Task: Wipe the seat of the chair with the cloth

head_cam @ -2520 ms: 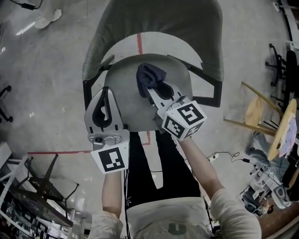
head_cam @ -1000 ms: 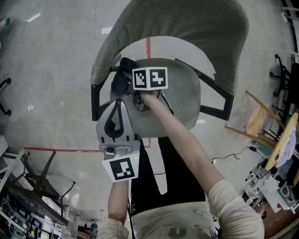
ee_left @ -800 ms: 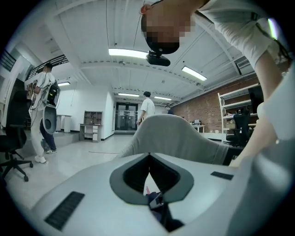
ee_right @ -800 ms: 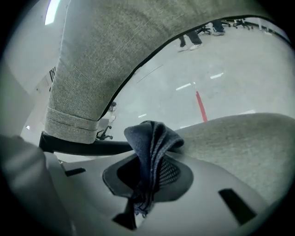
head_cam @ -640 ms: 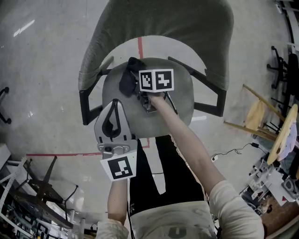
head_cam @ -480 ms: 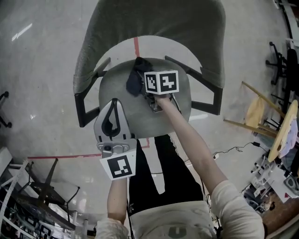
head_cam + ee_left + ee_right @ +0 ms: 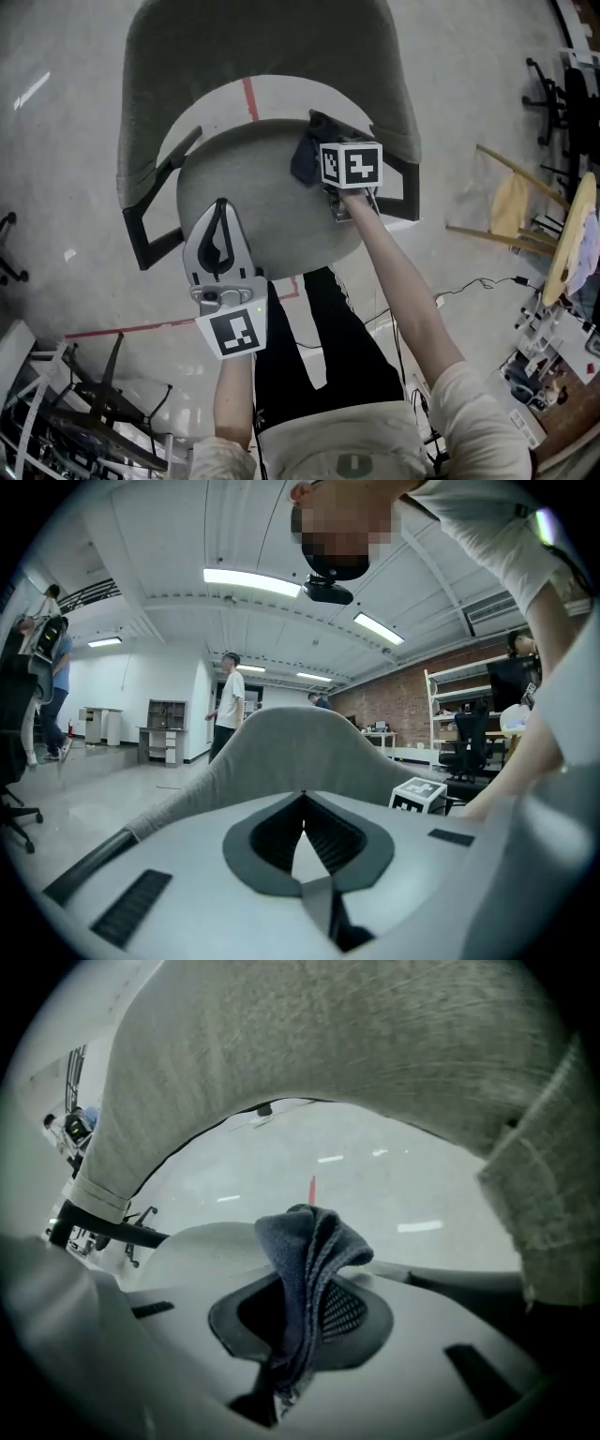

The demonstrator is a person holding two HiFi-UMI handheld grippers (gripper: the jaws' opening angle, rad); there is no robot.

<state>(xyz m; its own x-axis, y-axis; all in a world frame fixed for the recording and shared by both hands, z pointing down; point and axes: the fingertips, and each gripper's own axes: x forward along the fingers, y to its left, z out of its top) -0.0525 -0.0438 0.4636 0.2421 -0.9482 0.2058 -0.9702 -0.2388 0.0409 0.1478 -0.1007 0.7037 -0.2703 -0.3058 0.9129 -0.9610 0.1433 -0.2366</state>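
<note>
The grey chair seat [image 7: 248, 202] lies below me, with its curved backrest [image 7: 262, 56] beyond it. My right gripper [image 7: 326, 169] is shut on a dark blue cloth [image 7: 306, 155] and presses it on the seat's far right part, near the armrest [image 7: 398, 187]. In the right gripper view the cloth [image 7: 305, 1260] stands bunched between the jaws of the right gripper [image 7: 302, 1283], under the backrest [image 7: 375, 1054]. My left gripper [image 7: 221, 204] hovers shut over the seat's near left edge, holding nothing. The left gripper [image 7: 302, 797] faces the backrest [image 7: 300, 747].
Red tape lines [image 7: 141, 328] cross the concrete floor. A wooden stool [image 7: 511, 202] stands at the right, and an office chair base [image 7: 103, 389] at the lower left. People [image 7: 228, 700] stand far off in the left gripper view.
My right gripper has swept the cloth from the seat's far left across to its far right. The left gripper has stayed near the seat's near left edge.
</note>
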